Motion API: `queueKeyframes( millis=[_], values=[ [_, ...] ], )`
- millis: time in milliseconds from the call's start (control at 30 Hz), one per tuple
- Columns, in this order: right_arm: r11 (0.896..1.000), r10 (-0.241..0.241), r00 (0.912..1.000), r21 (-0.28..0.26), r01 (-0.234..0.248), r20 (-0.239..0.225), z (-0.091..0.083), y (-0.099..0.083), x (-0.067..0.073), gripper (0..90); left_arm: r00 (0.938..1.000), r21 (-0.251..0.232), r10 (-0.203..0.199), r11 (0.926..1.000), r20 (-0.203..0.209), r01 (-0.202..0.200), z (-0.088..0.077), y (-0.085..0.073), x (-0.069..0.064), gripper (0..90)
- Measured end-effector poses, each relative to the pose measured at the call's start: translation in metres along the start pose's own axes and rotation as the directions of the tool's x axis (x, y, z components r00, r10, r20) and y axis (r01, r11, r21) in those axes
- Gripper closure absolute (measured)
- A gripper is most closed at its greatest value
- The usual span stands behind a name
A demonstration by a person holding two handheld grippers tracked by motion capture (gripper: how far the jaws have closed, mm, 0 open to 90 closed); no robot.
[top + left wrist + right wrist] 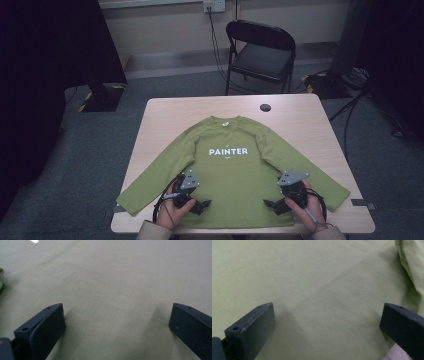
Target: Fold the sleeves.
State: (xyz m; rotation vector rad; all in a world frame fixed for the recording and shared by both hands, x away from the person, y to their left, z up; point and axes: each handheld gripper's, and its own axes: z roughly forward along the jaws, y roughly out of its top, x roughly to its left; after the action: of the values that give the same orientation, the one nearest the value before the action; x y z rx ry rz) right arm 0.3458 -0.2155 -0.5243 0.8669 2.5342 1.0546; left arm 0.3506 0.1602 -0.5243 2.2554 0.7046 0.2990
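Observation:
A green long-sleeved shirt (230,170) printed with PAINTER lies flat and face up on the wooden table (300,120), sleeves spread to both sides. My left gripper (197,205) rests over the shirt's lower left part, jaws wide open, with only bare green fabric (112,290) between them. Over the shirt's lower right part sits my right gripper (272,205), also open above the cloth (312,290). A folded seam of the shirt (409,262) shows at the upper right of the right gripper view, and a sliver of table (395,353) at the bottom right.
A small dark round thing (265,107) lies near the table's far edge. A black folding chair (260,50) stands behind the table. Dark equipment and cables sit on the floor at the left (102,95) and right (330,82).

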Motion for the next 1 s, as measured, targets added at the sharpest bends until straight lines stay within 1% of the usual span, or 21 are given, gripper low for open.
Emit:
queueKeyframes(
  millis=[433,567,667,733,800,833,933,967,1000],
  values=[
    [1.000,-0.001,1.0000,0.000,0.001,-0.001,0.000,0.000,0.000,0.0,1.0000,0.000,0.000,1.0000,0.000,0.000,0.000,0.000,0.000,0.0],
    [1.000,-0.004,0.9998,-0.004,0.004,-0.020,-0.001,-0.001,-0.003,0.0,1.0000,0.001,0.000,1.0000,0.000,0.000,0.000,0.000,0.000,0.0],
    [1.000,0.004,0.9994,-0.009,-0.004,-0.035,-0.002,-0.001,-0.005,0.1,1.0000,0.000,0.000,1.0000,0.000,0.000,0.000,0.000,0.000,0.0],
    [1.000,0.014,0.9995,-0.002,-0.014,-0.029,-0.005,0.000,-0.006,2.6,1.0000,0.000,0.000,1.0000,0.000,0.000,0.000,0.000,0.000,0.0],
    [1.000,0.013,0.9992,0.005,-0.013,-0.037,-0.007,0.001,-0.008,2.4,1.0000,0.000,0.000,1.0000,0.000,0.000,0.000,0.000,0.000,0.0],
    [1.000,0.011,0.9995,0.011,-0.011,-0.030,-0.009,0.001,-0.009,3.1,1.0000,0.000,0.000,1.0000,0.000,0.000,0.000,0.000,0.000,0.0],
    [1.000,0.010,0.9997,0.002,-0.010,-0.022,-0.018,0.000,-0.014,3.6,1.0000,0.000,0.000,1.0000,0.000,0.000,0.000,0.000,0.000,0.0],
    [1.000,0.010,0.9997,0.002,-0.010,-0.022,-0.018,0.000,-0.014,3.6,1.0000,0.000,0.000,1.0000,0.000,0.000,0.000,0.000,0.000,0.0],
    [1.000,0.013,0.9997,-0.001,-0.013,-0.019,-0.024,0.000,-0.017,3.6,1.0000,0.000,0.000,1.0000,0.000,0.000,0.000,0.000,0.000,0.0]
  ],
)
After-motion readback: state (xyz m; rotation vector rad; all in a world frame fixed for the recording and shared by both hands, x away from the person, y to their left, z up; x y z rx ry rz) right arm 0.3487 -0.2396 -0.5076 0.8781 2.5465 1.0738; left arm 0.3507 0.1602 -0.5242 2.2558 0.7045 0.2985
